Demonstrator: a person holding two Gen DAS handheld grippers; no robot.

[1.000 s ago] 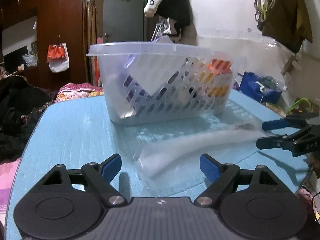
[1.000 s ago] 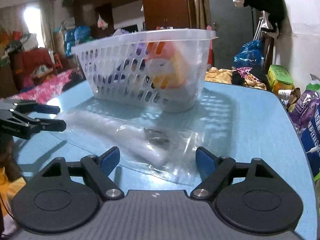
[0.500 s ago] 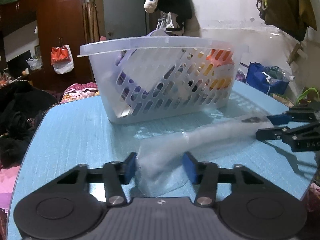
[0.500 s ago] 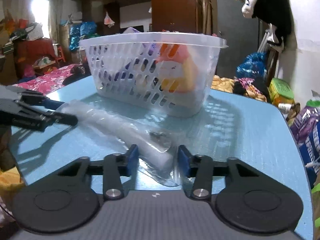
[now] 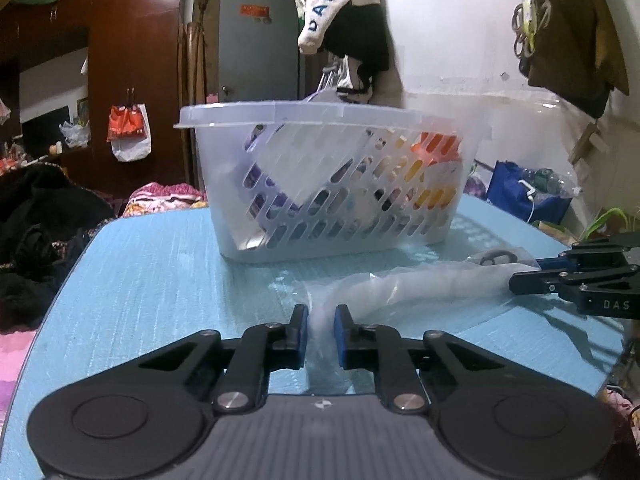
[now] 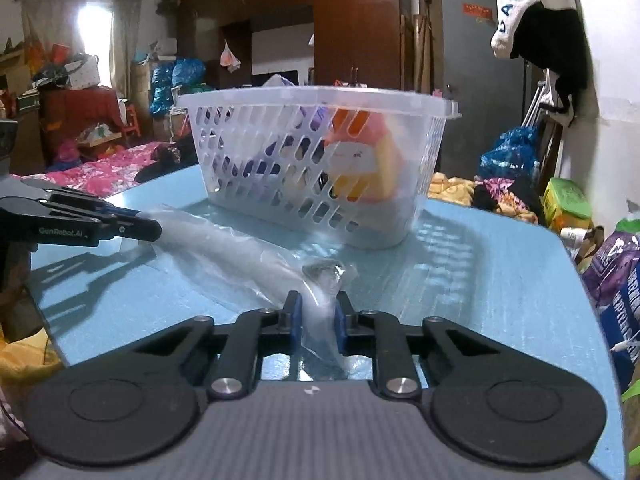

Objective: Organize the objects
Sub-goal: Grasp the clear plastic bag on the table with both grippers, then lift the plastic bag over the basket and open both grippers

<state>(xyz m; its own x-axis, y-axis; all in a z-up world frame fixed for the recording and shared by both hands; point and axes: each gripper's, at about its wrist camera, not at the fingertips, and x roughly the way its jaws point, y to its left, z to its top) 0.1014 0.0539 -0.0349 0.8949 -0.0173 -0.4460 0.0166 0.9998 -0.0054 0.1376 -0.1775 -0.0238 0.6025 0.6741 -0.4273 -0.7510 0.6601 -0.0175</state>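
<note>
On the light blue counter (image 5: 132, 280), a long clear plastic bag holding a pale rolled item (image 5: 416, 292) lies stretched out in front of a translucent white perforated plastic basket (image 5: 332, 184). Left gripper (image 5: 321, 334): its black arms with blue-padded fingers (image 5: 303, 334) have just been closing and now stand clamped on one end of the bag, the crumpled film pinched between the pads. Right gripper (image 6: 316, 324): its blue-padded fingers (image 6: 295, 322) have likewise just been closing and are clamped on the opposite end of the same bag, beside a small dark metal ring-like piece (image 6: 320, 272) sealed inside the film. Each gripper appears in the other's view at the far end of the bag, at the right edge of the left wrist view and at the left edge of the right wrist view. Between the two grips the bag rests on the counter, near the basket but apart from it. The basket stands upright towards the far side of the counter and holds an orange, yellow and white packet (image 6: 364, 160) and purple items (image 5: 260, 184), seen through the slotted walls. Behind the counter, a white and black garment with blue lettering (image 5: 344, 12) hangs on the wall.
</note>
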